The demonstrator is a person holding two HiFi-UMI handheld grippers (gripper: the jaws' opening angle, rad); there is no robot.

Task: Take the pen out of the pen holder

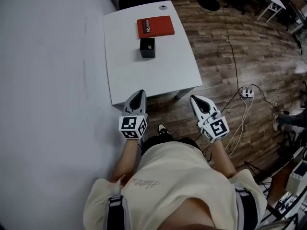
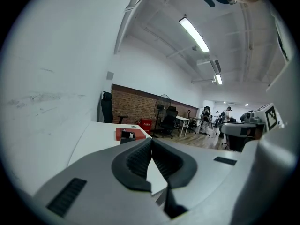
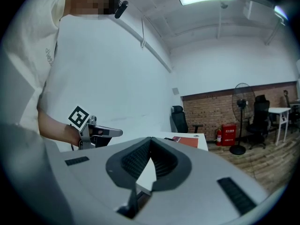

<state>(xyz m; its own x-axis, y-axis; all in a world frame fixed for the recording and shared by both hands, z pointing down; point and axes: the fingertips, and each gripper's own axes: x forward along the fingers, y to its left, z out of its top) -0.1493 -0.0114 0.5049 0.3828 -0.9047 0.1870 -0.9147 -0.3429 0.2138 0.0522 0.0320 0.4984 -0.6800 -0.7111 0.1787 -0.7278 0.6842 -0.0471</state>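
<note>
Our left gripper [image 1: 137, 96] is clenched. In the left gripper view its ribbed pads [image 2: 139, 161] meet at the tip with nothing between them. The right gripper [image 1: 194, 99] is clenched as well, and in its own view its pads are together and empty.

In the head view the left gripper hangs over the near edge of the white surface [image 1: 144, 78]. The right one sits just off the near corner, above the wooden floor [image 1: 225, 56].

The pen holder [image 1: 147, 48], a small black box, stands on the far half of the surface, well apart from both grippers. It is just beside a red book [image 1: 155, 26]. We see a pale speck at its top, but the pen is too small to make out in any view.

In the left gripper view the holder peeps over the gripper's body, which cuts off its lower part. In the right gripper view only a strip of the book clears the gripper, and we cannot pick out the holder there.
</note>
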